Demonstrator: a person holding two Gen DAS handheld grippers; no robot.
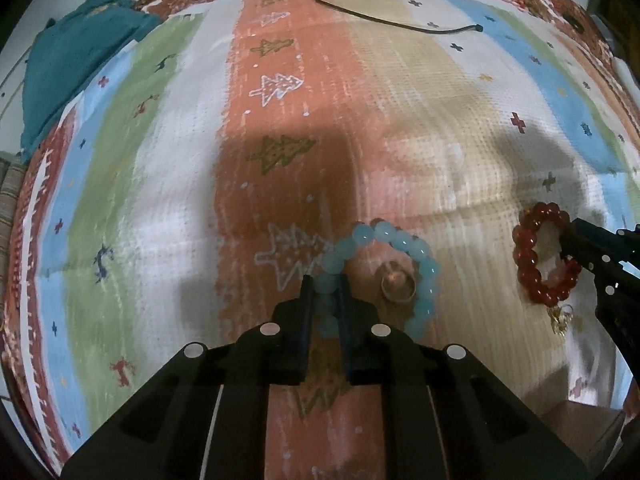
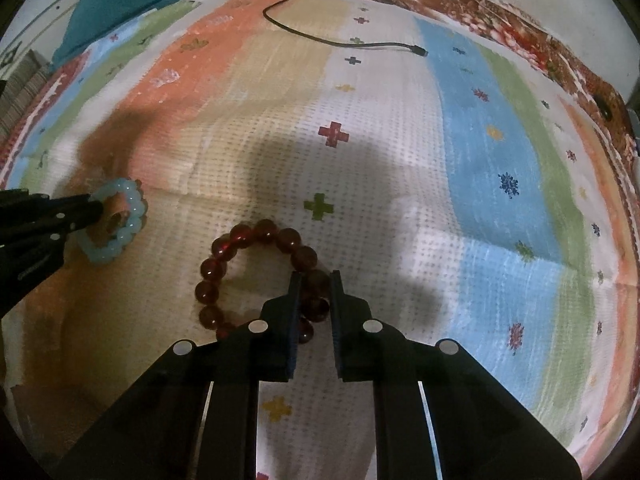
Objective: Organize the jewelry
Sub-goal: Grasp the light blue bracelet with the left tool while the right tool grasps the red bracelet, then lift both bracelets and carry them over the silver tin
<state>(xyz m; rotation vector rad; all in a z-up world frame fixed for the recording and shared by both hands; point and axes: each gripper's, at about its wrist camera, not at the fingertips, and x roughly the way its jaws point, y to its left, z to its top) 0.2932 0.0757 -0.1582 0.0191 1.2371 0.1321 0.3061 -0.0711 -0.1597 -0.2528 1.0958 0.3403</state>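
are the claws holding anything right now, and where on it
Left claw pinches the light blue bead bracelet on the beads of its near side. Right claw pinches the dark red bead bracelet likewise.

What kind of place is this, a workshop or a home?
Probably a home, perhaps a bed or floor: a striped patterned cloth covers the surface, a teal garment lies crumpled at its edge, and a loose charging cable trails across.
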